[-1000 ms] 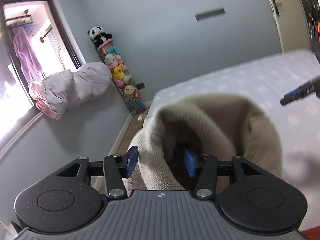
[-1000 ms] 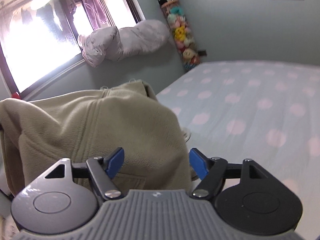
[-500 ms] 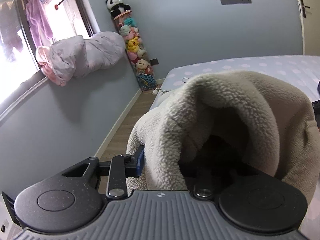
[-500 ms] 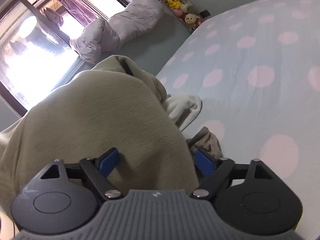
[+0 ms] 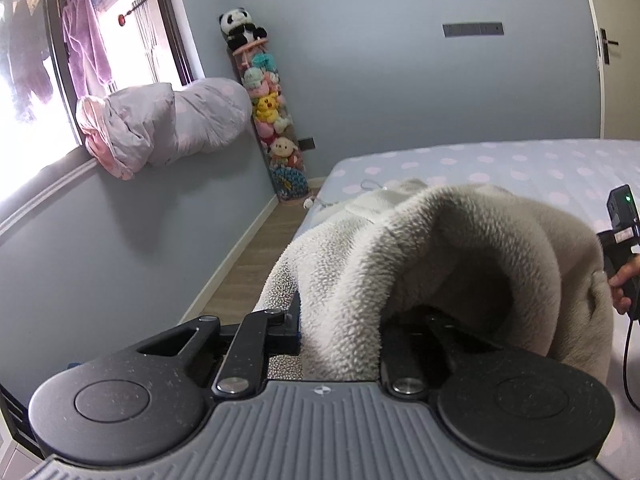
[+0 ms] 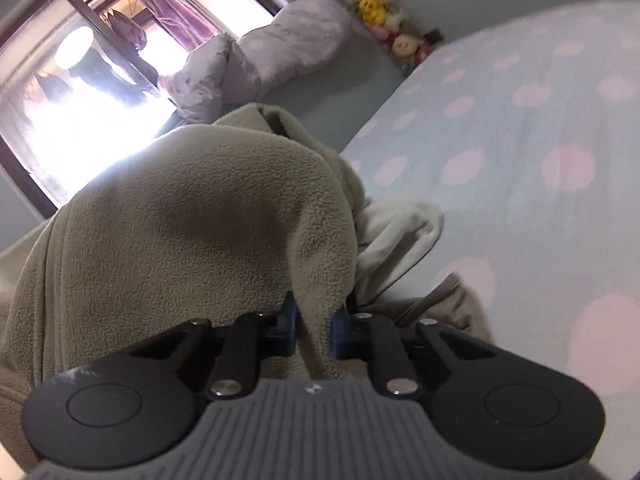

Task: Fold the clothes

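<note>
- Left wrist view: the left gripper [image 5: 340, 320] has its 2 jaws pressed in on a thick roll of the beige fleece garment [image 5: 460, 248]. The pile-lined inside faces the camera and arches over the right-hand finger, hiding it, so the hold is probably at an edge or hem that has turned over.
- Right wrist view: the right gripper [image 6: 314, 328] has its blue pads squeezed onto a narrow pinch of the same garment [image 6: 192, 220], smooth side up. The cloth rises and bulges ahead and to the left of the fingers.
- With both grippers holding separate spots, the fleece hangs bunched between them just above the spotted bed sheet [image 6: 520, 128], which stretches ahead and to the right. That bare stretch looks like the place to spread it.
- A paler cloth [image 6: 396, 232] lies crumpled just right of the right gripper, under the fleece's edge.
- The garment is lifted and rumpled, with no neat fold showing. Whether it is being laid out or gathered over, I cannot tell.
</note>
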{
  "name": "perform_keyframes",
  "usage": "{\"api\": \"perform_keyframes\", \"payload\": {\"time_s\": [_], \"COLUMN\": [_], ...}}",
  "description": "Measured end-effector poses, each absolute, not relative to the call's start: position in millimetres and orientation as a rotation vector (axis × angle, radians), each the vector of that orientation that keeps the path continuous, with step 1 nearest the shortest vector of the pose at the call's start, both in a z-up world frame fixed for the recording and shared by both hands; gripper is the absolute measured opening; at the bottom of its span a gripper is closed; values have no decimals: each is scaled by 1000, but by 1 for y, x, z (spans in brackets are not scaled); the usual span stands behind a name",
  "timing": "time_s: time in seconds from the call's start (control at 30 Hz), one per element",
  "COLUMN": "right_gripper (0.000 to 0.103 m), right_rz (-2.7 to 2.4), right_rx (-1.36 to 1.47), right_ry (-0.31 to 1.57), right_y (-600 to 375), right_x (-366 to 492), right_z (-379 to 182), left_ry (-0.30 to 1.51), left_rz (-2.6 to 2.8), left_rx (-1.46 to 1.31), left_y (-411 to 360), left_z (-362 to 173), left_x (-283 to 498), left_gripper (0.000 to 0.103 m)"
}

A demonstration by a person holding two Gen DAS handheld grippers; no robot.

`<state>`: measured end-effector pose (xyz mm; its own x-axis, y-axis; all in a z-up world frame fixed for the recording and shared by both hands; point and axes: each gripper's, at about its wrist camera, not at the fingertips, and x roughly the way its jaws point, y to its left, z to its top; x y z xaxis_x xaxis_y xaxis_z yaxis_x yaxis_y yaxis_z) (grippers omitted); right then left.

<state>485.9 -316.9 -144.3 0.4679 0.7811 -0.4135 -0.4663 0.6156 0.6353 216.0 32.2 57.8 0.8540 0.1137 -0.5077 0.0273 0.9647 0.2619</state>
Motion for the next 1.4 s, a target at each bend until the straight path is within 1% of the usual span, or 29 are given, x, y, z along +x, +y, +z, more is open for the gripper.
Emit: {"api": "perform_keyframes", "payload": {"time_s": [0.13, 0.2, 0.4, 0.53, 0.67, 0.83, 0.93, 1.07, 1.17, 1.3, 1.4], "right_gripper": [15, 14, 14, 14, 14, 14, 14, 14, 14, 14, 14], "right_rz": [712, 671, 623, 601, 543, 425, 338, 203, 111, 117, 122], "right_rx": [446, 461, 458, 447, 428, 386, 396, 374, 344, 304, 274], "right_ry": [675, 608, 394, 281, 180, 128, 73, 3, -1, 128, 224], "right_y": [-323, -330, -362, -390, -433, -497, -546, -611, -655, -665, -673], "right_x": [466, 454, 414, 381, 342, 291, 260, 215, 183, 164, 149], "right_z": [-114, -94, -17, 31, 71, 97, 111, 136, 147, 104, 72], "left_ry": [508, 482, 372, 307, 240, 172, 153, 173, 219, 296, 375], "left_rz": [46, 46, -1, -85, -160, -259, -334, -427, -481, -477, -428], "left_rx": [231, 209, 215, 253, 255, 245, 220, 168, 123, 54, 48], "left_y": [30, 29, 11, -19, -52, -97, -127, -172, -202, -217, -210], "left_z": [71, 80, 115, 135, 154, 176, 190, 196, 191, 166, 139], "left_x": [206, 202, 181, 165, 162, 176, 188, 216, 245, 285, 305], "left_gripper": [9, 9, 8, 7, 7, 7, 7, 7, 7, 7, 7]}}
